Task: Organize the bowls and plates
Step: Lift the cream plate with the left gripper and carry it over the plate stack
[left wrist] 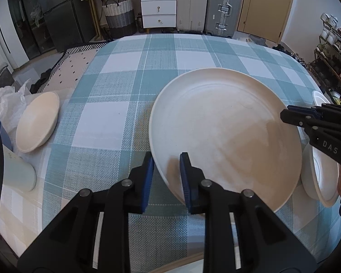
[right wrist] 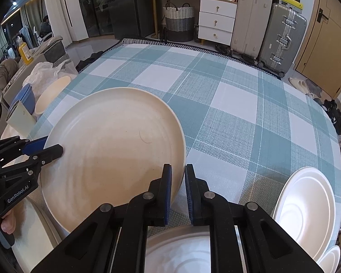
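- The large cream plate [left wrist: 225, 134] is held between the two grippers, over the checked tablecloth [left wrist: 129, 72], and is pinched at opposite edges of its rim.
- The left gripper [left wrist: 167, 175] is closed on the plate's near-left rim: one blue pad lies outside the rim and the other over the plate's inner face, as the left wrist view shows.
- The right gripper [right wrist: 178, 188] is closed on the opposite rim, with one pad against the plate's inner face and the other just outside its edge; in the left wrist view its tips are seen at the plate's far right edge.
- The relation that matters is that the plate spans the gap between the two grippers, so neither hand is nearer; its width runs from one grip to the other.
- The plate appears tilted rather than flat, its far edge raised toward the middle of the table; whether its underside touches the cloth cannot be told.
- A white plate [right wrist: 304, 211] lies at the table's right edge, and a further white dish [right wrist: 177, 252] sits directly under the right gripper.
- A cream bowl [left wrist: 37, 121] rests well apart on the left side of the table.
- It is judged that any coming move must be shared by both hands at an equal pace, since a lag on one side would twist the rim out of the other grip.
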Action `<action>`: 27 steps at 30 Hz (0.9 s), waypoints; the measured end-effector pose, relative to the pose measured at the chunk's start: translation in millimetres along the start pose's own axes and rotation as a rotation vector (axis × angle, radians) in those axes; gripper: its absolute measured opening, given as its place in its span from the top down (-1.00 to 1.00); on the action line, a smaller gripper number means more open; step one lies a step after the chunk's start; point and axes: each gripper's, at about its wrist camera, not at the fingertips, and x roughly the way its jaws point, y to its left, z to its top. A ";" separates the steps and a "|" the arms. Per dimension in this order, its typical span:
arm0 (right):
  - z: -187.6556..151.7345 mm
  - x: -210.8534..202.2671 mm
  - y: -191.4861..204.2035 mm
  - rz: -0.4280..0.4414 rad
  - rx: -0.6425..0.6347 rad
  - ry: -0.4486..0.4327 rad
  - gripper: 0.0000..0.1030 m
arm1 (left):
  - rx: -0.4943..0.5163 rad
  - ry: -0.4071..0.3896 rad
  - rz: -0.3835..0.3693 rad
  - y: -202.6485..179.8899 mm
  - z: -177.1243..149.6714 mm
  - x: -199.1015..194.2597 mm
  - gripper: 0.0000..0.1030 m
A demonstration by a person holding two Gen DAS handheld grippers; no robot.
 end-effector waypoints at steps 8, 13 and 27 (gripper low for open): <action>0.3 -20.1 4.3 -0.001 0.001 -0.038 0.77 | 0.001 -0.037 0.011 -1.0 -0.4 -22.5 0.61; 0.3 -36.4 8.3 -0.003 -0.001 -0.063 0.77 | 0.008 -0.069 0.027 -3.7 -1.7 -43.6 0.61; -15.8 -91.5 24.3 -0.005 -0.009 -0.136 0.77 | 0.021 -0.147 0.051 -13.9 -20.7 -111.3 0.61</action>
